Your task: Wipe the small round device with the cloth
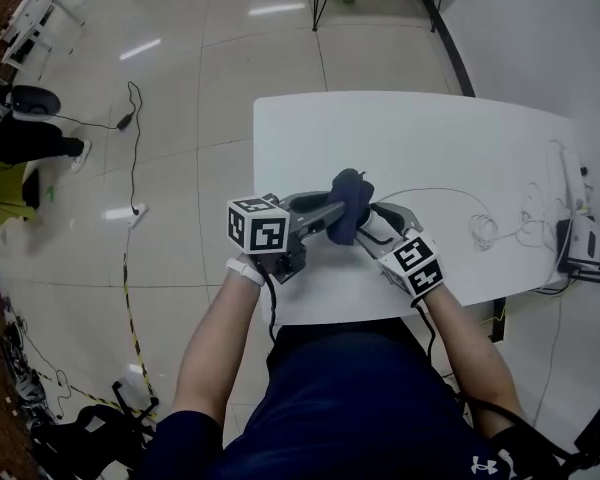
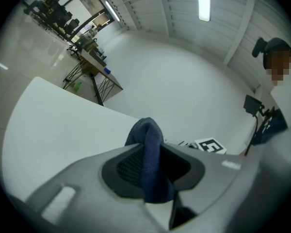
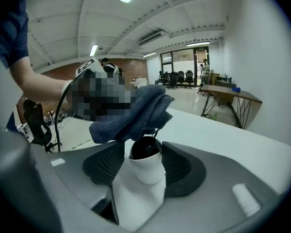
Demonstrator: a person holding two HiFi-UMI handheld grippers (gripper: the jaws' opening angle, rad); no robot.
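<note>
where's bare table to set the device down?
Bare: the table's far-left stretch, from its left edge to the cable loops. Crowded: right edge, cables plus a power block; near-edge middle, where the left claw grips the cloth, the right claw the device.

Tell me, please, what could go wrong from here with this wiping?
The right gripper holds the small round device only by its sides; pressure from the cloth could push it out. Both grippers work over the table's near edge, so a dropped device might hit the floor. The left gripper pinches just a fold of cloth, which might slip.
</note>
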